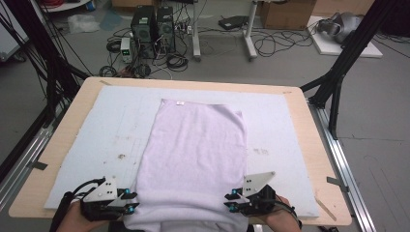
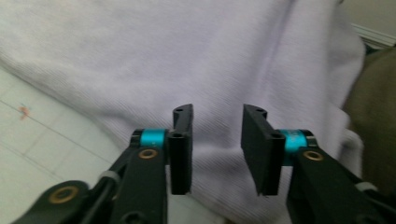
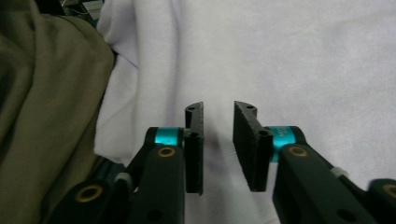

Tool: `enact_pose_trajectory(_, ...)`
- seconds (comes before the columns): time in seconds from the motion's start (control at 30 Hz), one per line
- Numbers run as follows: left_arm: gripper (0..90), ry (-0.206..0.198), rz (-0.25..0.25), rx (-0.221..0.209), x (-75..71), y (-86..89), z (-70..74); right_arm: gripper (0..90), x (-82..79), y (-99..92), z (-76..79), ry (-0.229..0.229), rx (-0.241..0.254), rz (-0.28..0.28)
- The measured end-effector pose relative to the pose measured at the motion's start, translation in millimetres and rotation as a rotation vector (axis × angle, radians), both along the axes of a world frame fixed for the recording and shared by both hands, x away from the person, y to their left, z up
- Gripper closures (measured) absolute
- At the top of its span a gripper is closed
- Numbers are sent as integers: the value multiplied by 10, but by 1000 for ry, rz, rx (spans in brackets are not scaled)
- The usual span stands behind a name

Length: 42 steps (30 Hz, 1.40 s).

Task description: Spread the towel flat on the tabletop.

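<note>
I am looking down on the table [image 1: 63,140] from above, with the grey mat [image 1: 111,130] lying across most of it. Left to right, I am finding the left gripper [image 1: 131,200] at about 7 o'clock on the mat, sitting just beside the cloth's left edge and pointing in toward it. In the left gripper view the gripper [image 2: 215,149] is standing released: its jaws are parted with a clear gap, nothing is lying between them, and the pads are pressing on nothing. The lilac weave is running past just beyond their tips, with the mat showing at 9 o'clock.

The cloth [image 1: 196,154] is lying flat down the middle of the mat, a pale lilac folded piece running from 12 o'clock to 6 o'clock. Its far end, bearing a small white tag [image 1: 181,102], is sitting near the mat's far edge, and its near end is hanging over the table's near edge between the two grippers.

The right gripper [image 1: 231,202] is sitting at about 5 o'clock, just beside the cloth's right edge and pointing in toward it. In the right gripper view this gripper [image 3: 218,144] is also standing released, jaws apart and holding nothing, with the cloth [image 3: 289,70] spreading beyond them and an olive fabric [image 3: 46,93] bunching at 9 o'clock.
</note>
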<state>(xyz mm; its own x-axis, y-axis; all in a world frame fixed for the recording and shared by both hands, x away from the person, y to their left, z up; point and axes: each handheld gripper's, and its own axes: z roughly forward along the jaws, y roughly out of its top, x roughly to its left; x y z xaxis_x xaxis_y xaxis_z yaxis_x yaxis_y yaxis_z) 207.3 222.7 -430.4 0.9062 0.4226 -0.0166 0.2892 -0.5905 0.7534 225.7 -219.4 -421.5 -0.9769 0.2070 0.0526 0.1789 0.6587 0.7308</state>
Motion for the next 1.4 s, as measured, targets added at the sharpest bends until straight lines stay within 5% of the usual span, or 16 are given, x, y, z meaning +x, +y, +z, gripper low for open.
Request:
enact_pose_trajectory(0.1,651,16,-31,24,88,-106,-88,679,87,98,-110,28,-19,2)
enact_pose_trajectory(0.17,807,3,-48,26,94,-127,-107,696,119,160,-181,30,-47,14)
enact_pose_trajectory(0.3,881,8,-50,43,51,-98,-87,872,143,158,-211,49,-19,13)
enact_pose_trajectory(0.5,873,35,-49,12,-272,76,-19,837,-23,132,-116,53,43,77)
enact_pose_trajectory(0.73,628,-39,-16,13,-9,-34,10,670,255,6,-77,27,14,-74)
enact_pose_trajectory(0.83,640,-4,-20,34,128,-82,-89,635,307,6,-162,53,-13,-78)
enact_pose_trajectory(0.9,739,-10,-19,22,137,-68,-112,642,301,23,-207,37,-21,-71)
enact_pose_trajectory(0.93,869,-5,-20,23,134,-64,-112,656,298,24,-211,38,-18,-69)
enact_pose_trajectory(1.0,885,-9,-11,29,97,-64,-105,712,303,21,-212,35,-18,-73)
enact_pose_trajectory(1.07,889,-2,-17,35,26,-35,-95,790,289,21,-207,57,-16,-56)
enact_pose_trajectory(1.2,881,-8,-6,21,-131,66,-74,794,182,26,-192,53,-24,-4)
enact_pose_trajectory(1.4,703,-41,21,-8,5,80,-3,682,281,-58,-139,40,2,-84)
